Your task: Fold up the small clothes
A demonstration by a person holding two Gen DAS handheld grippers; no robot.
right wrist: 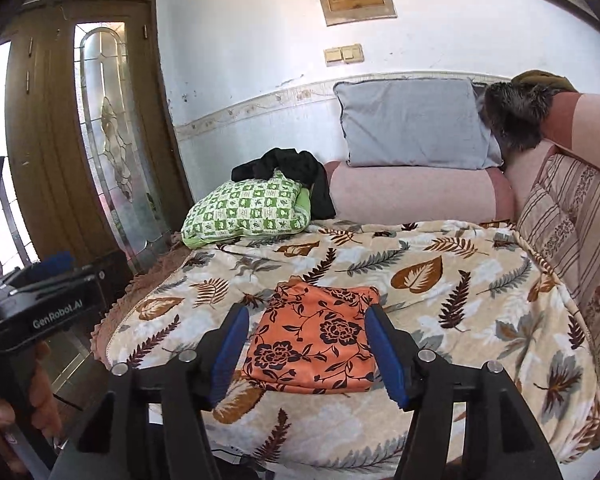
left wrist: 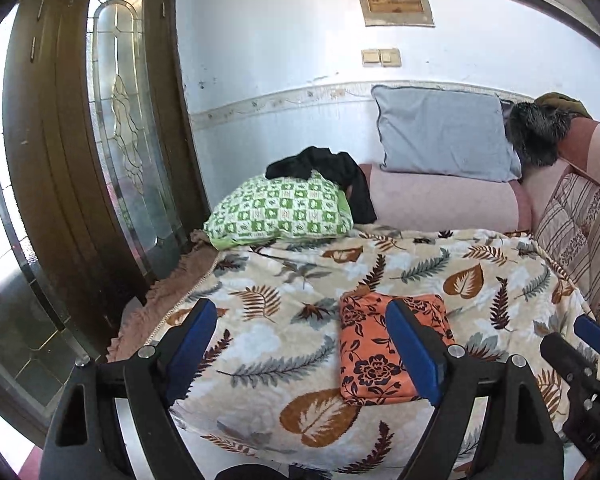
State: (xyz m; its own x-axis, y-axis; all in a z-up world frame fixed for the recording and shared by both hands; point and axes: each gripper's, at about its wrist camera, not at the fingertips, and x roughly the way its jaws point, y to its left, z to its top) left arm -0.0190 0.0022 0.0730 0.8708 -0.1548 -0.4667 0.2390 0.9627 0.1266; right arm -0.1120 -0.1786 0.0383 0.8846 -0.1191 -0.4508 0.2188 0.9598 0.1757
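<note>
The fold looks finished: both the left gripper (left wrist: 312,344) and the right gripper (right wrist: 304,354) hover above the near edge of the leaf-print blanket (right wrist: 440,280), jaws spread wide and grasping nothing. Next would likely come setting the piece aside or fetching the black garment (right wrist: 296,172) draped over the green checked pillow (right wrist: 244,208). The orange floral cloth (right wrist: 312,344) lies on the blanket as a compact, flat, roughly square packet.

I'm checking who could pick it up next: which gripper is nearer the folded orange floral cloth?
Right, though only slightly. The right gripper is centred on the orange floral cloth, open, jaws framing it. The left gripper is open, offset to the cloth's left.
</note>
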